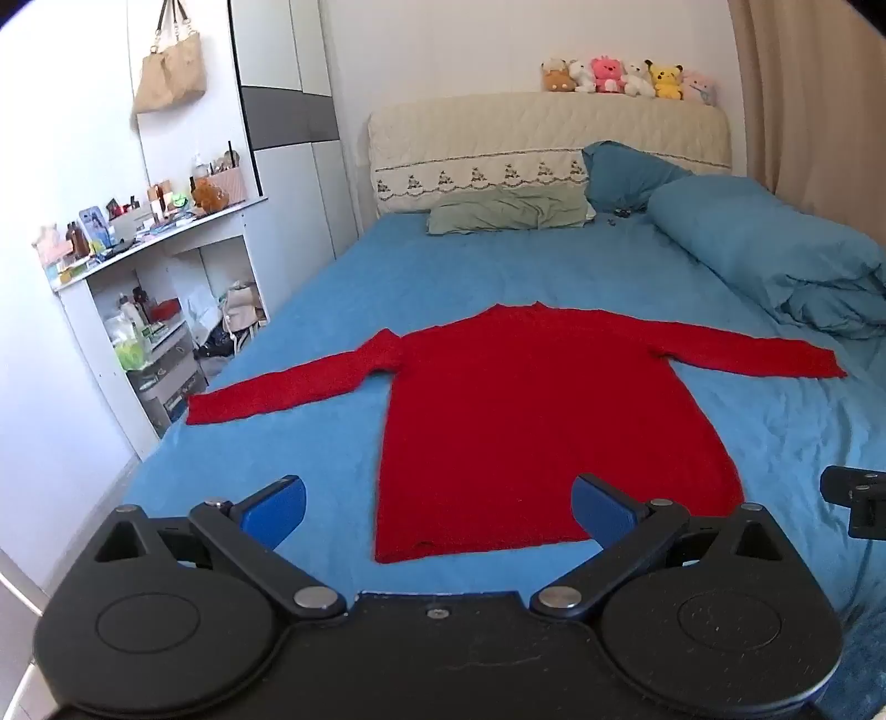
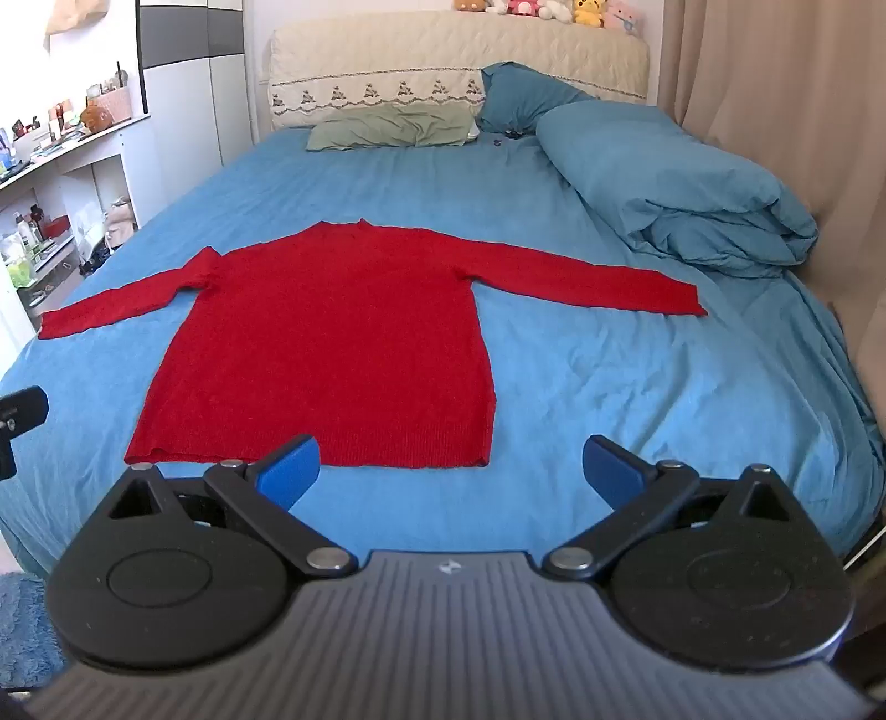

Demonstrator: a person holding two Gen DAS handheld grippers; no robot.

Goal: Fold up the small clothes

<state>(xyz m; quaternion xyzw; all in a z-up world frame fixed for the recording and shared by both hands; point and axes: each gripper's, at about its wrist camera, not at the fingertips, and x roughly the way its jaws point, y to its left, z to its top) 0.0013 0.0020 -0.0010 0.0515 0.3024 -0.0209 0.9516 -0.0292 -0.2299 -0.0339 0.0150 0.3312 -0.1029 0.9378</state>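
The red knit sweater point(image 1: 531, 421) lies flat on the blue bed point(image 1: 454, 266), sleeves spread; soft, limp and light, it is probably best pinched at a cuff or hem corner by either gripper's wide-open, empty fingers point(image 2: 290, 468).

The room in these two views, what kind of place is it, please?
Very likely a home bedroom. A red sweater lies flat on a bed with a blue sheet, pillows and a padded headboard. Plush toys sit on the headboard, and a cluttered shelf stands beside the bed.

Left claw point(image 1: 437, 512), right claw point(image 2: 451, 471) agape
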